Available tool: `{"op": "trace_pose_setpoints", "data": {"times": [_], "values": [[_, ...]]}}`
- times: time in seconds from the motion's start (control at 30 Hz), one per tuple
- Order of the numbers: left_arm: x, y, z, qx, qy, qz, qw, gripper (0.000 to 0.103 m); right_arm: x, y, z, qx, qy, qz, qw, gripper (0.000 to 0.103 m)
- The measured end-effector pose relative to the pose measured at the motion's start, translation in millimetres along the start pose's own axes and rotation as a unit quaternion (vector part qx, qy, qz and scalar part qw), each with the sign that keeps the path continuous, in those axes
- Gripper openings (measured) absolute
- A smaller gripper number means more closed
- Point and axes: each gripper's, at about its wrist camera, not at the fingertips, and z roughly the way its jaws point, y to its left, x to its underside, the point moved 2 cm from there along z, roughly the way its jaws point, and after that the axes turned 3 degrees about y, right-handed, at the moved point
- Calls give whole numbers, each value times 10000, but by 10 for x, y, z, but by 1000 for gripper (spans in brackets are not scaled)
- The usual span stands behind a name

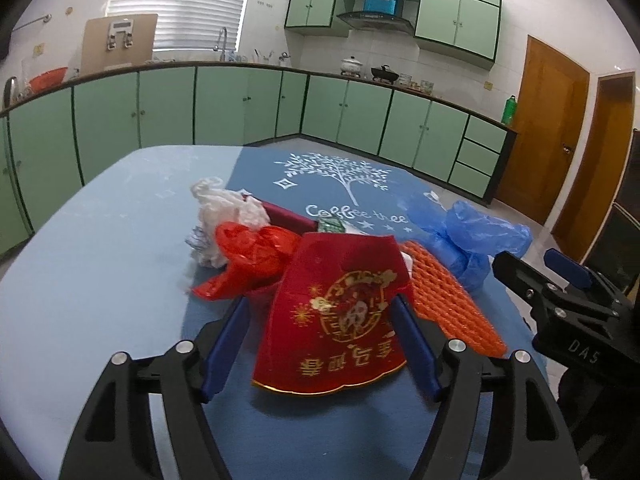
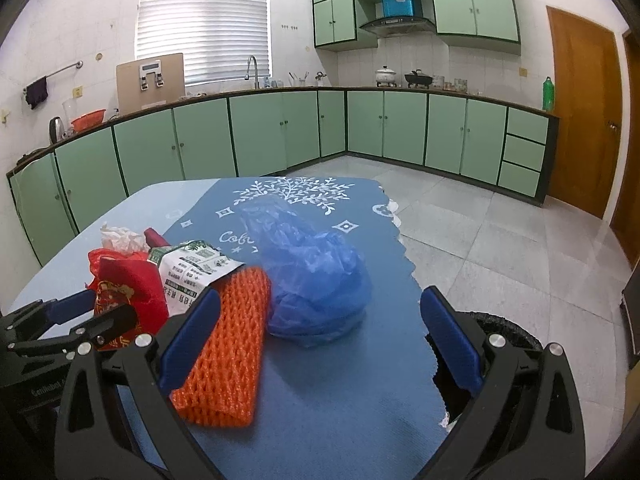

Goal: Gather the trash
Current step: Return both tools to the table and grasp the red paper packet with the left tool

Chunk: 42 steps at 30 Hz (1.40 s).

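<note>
From the left wrist view, the left tool [image 1: 322, 312] stands wide apart over the table [image 1: 100, 280], its blue pads on either side of a red paper packet [image 1: 336, 316] with gold print, not pressing on it. Behind the packet lie a crumpled red plastic bag [image 1: 244, 260] and white plastic [image 1: 224, 216] to the left, an orange foam net [image 1: 448, 300] just to its right, and a blue plastic bag [image 1: 472, 240] farther right. The right tool's body shows at the right edge.

From the right wrist view, the right tool [image 2: 320, 320] is open and empty, near the blue plastic bag [image 2: 316, 276]. The orange foam net [image 2: 228, 344] lies against the left pad. A printed white pouch [image 2: 192, 272] rests behind it, the red paper packet [image 2: 128, 292] farther left. A dark bin [image 2: 508, 332] sits below the table's right edge.
</note>
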Motion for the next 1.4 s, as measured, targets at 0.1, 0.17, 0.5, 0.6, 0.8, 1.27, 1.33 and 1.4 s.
{"op": "trace_pose_setpoints", "data": {"times": [0.1, 0.17, 0.5, 0.6, 0.8, 1.27, 1.33, 1.4], "values": [[0, -30, 10, 62, -5, -46, 10000, 63, -9, 31, -13, 14, -41, -83, 10000, 97], [8, -27, 2, 42, -48, -54, 10000, 59, -7, 30, -13, 22, -39, -97, 9999, 97], [102, -61, -91, 87, -89, -125, 9998, 40, -9, 8, -11, -4, 7, -42, 10000, 97], [130, -57, -105, 86, -91, -147, 9998, 39, -8, 8, -6, -19, 13, -68, 10000, 97], [136, -59, -138, -12, -172, -179, 9997, 37, 22, 10, 34, -104, 152, -59, 9998, 97], [20, -70, -326, -239, -703, -43, 9972, 34, -40, -49, 102, -88, 129, 154, 9998, 97], [-1, -59, -266, -256, -712, -62, 9971, 34, -66, -33, 115, -38, 82, 90, 9999, 97], [-21, -44, -226, -276, -746, -69, 9968, 34, -88, -31, 125, 3, 38, 54, 10000, 97]]}}
